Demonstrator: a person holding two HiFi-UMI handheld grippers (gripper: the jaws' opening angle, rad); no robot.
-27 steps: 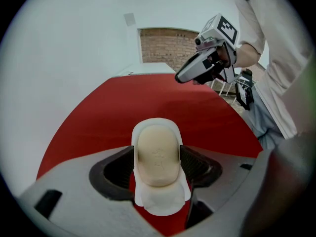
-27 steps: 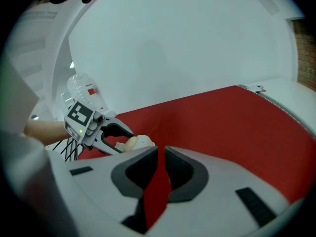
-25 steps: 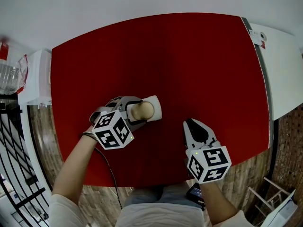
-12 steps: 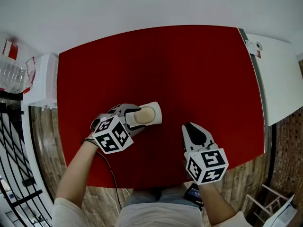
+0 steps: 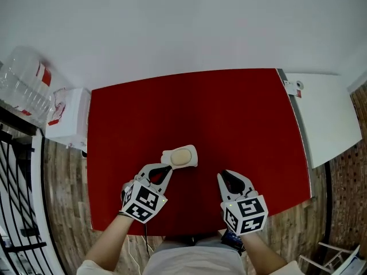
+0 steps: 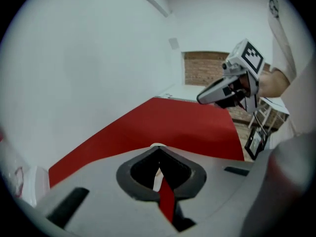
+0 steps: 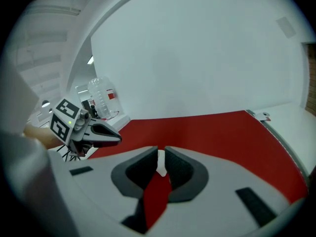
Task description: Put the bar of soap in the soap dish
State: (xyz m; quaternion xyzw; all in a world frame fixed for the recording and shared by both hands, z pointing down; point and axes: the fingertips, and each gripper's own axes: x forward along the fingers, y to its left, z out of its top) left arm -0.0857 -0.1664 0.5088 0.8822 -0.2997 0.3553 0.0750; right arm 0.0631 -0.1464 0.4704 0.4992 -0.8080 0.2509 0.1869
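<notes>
The bar of soap (image 5: 181, 156) lies flat inside the soap dish (image 5: 166, 158); the dish stands on the red table (image 5: 229, 107), toward the near edge and between the two grippers; nothing grips either item.

Left gripper (image 5: 167, 168): held above the table, pointing obliquely down; its tips sit just beside the near left corner of the dish in the head view, and contact cannot be judged there; its jaws have just been closing and now stand pressed together, with nothing between them, as the left gripper view confirms (image 6: 157, 150).

Right gripper (image 5: 226, 174): held near the dish on the person's right, clearly apart from it; its jaws are drawn together on nothing in the right gripper view (image 7: 160, 153); only red table surface shows beyond them.

Surroundings: a white counter (image 5: 324, 116) adjoins the table on the right; a white box (image 5: 69, 122) and clear plastic bottles (image 5: 23, 82) stand off the left end.
</notes>
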